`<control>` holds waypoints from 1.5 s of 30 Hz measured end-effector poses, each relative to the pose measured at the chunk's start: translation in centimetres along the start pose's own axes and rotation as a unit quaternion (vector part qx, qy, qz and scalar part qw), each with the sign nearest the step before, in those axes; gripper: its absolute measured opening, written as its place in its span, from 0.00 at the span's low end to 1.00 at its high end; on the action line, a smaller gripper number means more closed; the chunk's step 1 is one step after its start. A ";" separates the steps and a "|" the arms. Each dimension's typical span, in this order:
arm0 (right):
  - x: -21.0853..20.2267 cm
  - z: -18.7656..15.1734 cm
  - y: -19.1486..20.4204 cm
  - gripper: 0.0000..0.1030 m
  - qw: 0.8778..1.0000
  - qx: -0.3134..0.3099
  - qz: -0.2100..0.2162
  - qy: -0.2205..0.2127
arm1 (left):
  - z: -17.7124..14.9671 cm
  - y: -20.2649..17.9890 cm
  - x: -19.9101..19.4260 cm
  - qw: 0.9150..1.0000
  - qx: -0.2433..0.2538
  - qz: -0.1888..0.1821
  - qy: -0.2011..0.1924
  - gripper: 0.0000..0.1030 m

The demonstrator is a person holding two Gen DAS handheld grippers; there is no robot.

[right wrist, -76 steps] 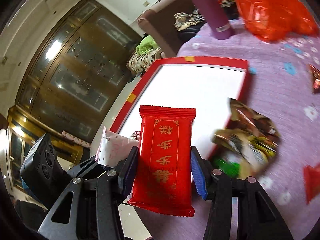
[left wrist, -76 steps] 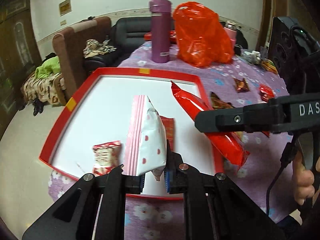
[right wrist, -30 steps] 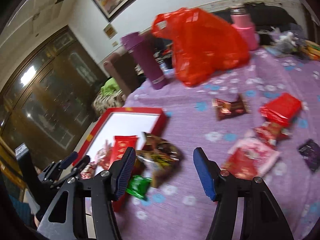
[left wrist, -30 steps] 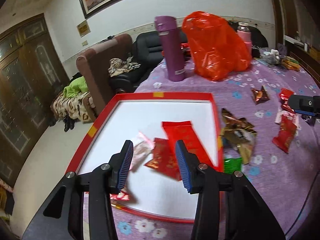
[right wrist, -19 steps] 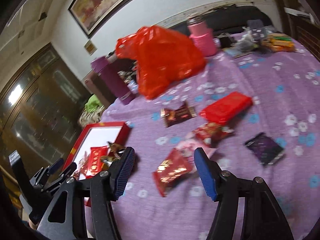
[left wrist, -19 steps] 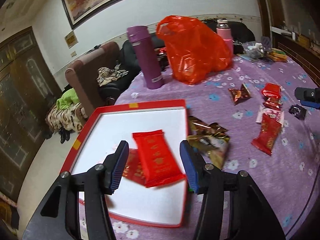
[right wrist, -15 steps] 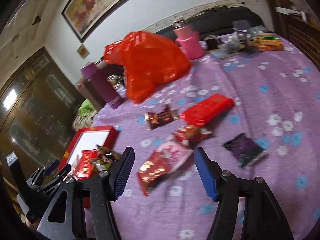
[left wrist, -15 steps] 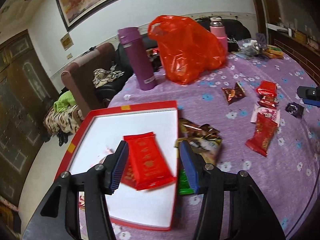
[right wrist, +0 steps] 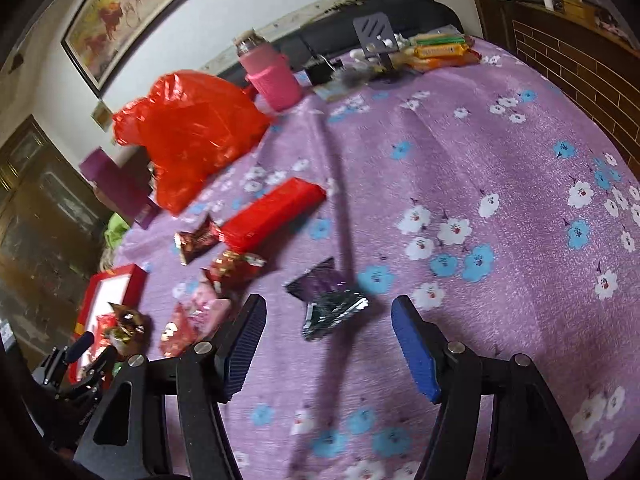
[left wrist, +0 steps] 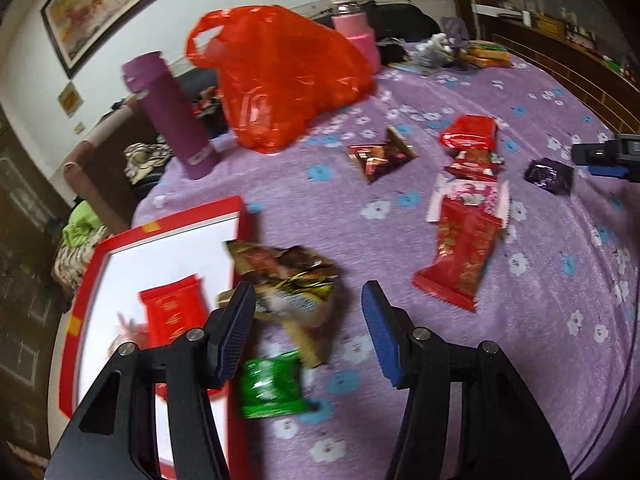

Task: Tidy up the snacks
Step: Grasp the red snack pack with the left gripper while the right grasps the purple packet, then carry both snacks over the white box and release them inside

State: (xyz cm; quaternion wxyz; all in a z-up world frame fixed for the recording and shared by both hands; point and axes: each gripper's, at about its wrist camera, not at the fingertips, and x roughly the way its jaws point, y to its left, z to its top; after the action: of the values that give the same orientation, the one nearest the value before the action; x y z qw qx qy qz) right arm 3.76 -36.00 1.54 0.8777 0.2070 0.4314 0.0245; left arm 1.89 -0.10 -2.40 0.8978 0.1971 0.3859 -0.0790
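A red-rimmed white tray (left wrist: 164, 224) holds a red snack pack (left wrist: 170, 312). My left gripper (left wrist: 308, 320) is open and empty above a gold-brown snack bag (left wrist: 288, 276) and a green packet (left wrist: 272, 384) beside the tray's right edge. A long red pack (left wrist: 460, 256) lies to the right. My right gripper (right wrist: 328, 340) is open and empty just above a dark purple packet (right wrist: 328, 296). A red bar pack (right wrist: 272, 212), a brown candy (right wrist: 196, 240) and pink packs (right wrist: 208, 308) lie left of it.
An orange plastic bag (left wrist: 280, 80), a purple flask (left wrist: 168, 108) and a pink flask (right wrist: 272, 76) stand at the back of the purple flowered tablecloth (right wrist: 500, 168). Wrapped biscuits (right wrist: 440, 48) lie far back. A sofa (left wrist: 104, 152) is beyond the table.
Both grippers let go of their packs in the tray and opened. Both then swung right, away from the tray, over the loose snacks on the cloth.
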 end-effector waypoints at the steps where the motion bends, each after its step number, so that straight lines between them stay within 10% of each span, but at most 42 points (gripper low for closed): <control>1: 0.3 0.1 0.0 0.66 1.000 -0.003 -0.003 0.003 | 0.3 -0.4 0.1 1.000 0.005 -0.008 0.000 0.53; 18: 6.5 0.4 4.8 0.64 0.977 -0.188 -0.083 0.050 | 3.3 -5.9 3.5 0.990 0.067 -0.121 0.000 0.65; 26: 6.3 0.3 4.1 0.28 0.979 -0.181 -0.092 0.035 | 2.2 -7.1 4.4 0.984 0.079 -0.159 0.020 0.65; 34: 5.7 1.1 1.9 0.23 0.995 -0.094 -0.003 0.043 | 2.4 -6.1 5.0 0.978 0.039 -0.206 0.020 0.31; 45: 4.5 1.2 2.1 0.23 0.988 -0.034 0.141 0.054 | 0.8 -4.2 2.6 0.984 0.003 -0.180 0.004 0.30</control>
State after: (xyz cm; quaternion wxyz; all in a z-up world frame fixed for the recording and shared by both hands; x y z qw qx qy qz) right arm 7.81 -33.53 -0.37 0.8475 0.2345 0.4434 0.1736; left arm 2.97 -4.22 -4.95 0.8667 0.1270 0.4184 -0.2399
